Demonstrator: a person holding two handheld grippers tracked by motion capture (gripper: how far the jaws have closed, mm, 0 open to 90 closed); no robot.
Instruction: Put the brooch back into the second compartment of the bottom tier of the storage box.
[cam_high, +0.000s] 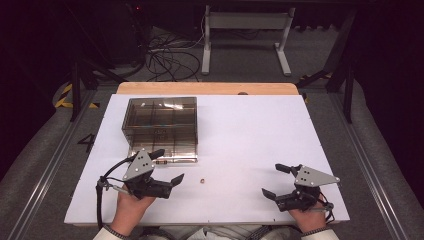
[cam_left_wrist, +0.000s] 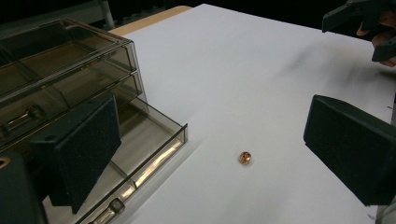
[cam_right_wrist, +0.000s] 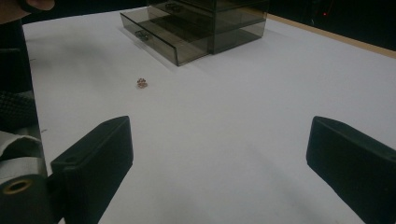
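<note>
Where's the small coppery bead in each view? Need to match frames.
High view: the small coppery bead lies on the white table top, low centre, right of the left gripper.
Left gripper view: bead low centre, between the open jaws.
Right gripper view: bead upper left.
Shared landmark: the smoky transparent plastic drawer box, bottom drawer pulled open, just beyond the bead.

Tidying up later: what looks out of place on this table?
A small copper-coloured bead lies loose on the white table, apart from the smoky plastic drawer box, whose bottom drawer stands pulled open. Both grippers are open and hold nothing.
</note>
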